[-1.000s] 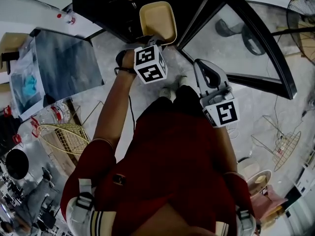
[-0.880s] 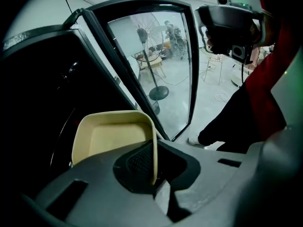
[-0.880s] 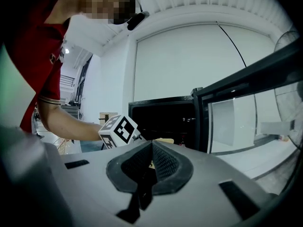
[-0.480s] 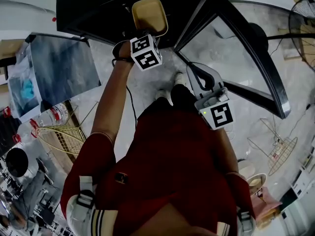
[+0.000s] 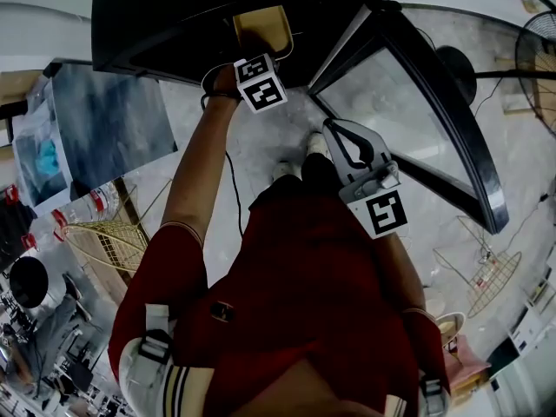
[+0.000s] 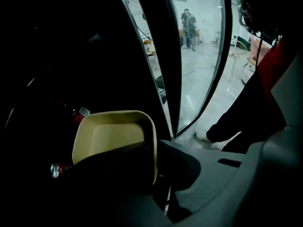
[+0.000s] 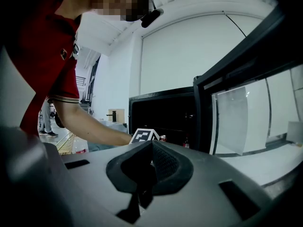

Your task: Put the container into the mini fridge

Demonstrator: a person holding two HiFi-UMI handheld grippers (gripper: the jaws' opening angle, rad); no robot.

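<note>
The pale yellow container (image 5: 263, 26) is an empty, shallow, rounded-square tub. My left gripper (image 5: 261, 59) is shut on its near rim and holds it in the dark mouth of the black mini fridge (image 5: 165, 16). In the left gripper view the container (image 6: 111, 134) tilts just beyond the jaws, with the fridge's dark inside behind it. My right gripper (image 5: 333, 129) hangs lower right, near the person's shoes, shut on nothing. In the right gripper view, the right gripper (image 7: 147, 151) points at the fridge (image 7: 163, 112) and at the left gripper's marker cube (image 7: 144, 135).
The fridge's glass door (image 5: 417, 111) stands swung open to the right. Drink cans (image 6: 81, 114) lie inside the fridge, one of them (image 6: 56, 170) beside the container. Wire baskets (image 5: 109, 237) stand on the floor at the left, and another wire basket (image 5: 486, 272) at the right.
My left gripper has carried the container up the picture and deeper into the fridge opening. The right gripper has drifted slightly left and down the picture.
</note>
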